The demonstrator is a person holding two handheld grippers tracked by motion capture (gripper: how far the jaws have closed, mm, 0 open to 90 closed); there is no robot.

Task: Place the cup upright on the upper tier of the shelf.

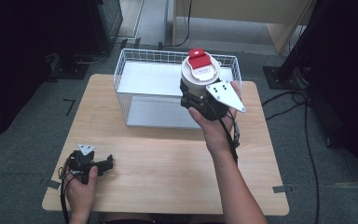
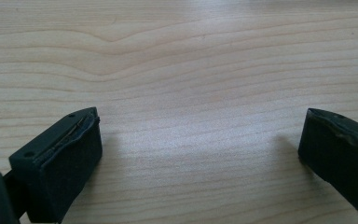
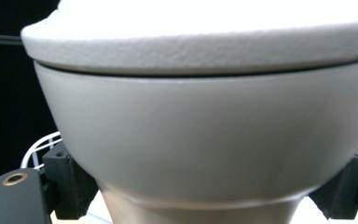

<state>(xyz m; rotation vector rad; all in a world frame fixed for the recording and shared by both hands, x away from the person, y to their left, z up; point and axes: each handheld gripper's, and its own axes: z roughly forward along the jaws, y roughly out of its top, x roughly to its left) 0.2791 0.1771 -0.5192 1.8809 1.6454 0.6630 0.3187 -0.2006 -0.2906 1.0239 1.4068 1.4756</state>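
**Observer:** What have you got in the right gripper (image 1: 196,95)?

**Operator:** A pale cup (image 1: 199,77) with a white lid and a red flip tab — I'm clamped on its lower body, a jaw on either side, as the right gripper view shows. The cup stands upright, long axis vertical, held up over the wire basket (image 1: 126,74).

**Observer:** Where's the basket floor from the cup?

**Operator:** Straight below and a little toward nine o'clock, I'd judge. The cup hangs above the basket's right half, near its front rim. If it's going in, the move I'd expect is mostly downward, keeping clear of the wire.

**Observer:** And the left gripper (image 1: 106,164)?

**Operator:** Resting at seven o'clock on the table (image 1: 168,158), jaws spread wide, nothing between them — bare wood grain. The right hand is far nearer the basket.

**Observer:** Surfaces?

**Operator:** Cup body smooth and matte, flaring upward; lid edge faintly grainy. Basket is thin white wire with a flat pale floor.
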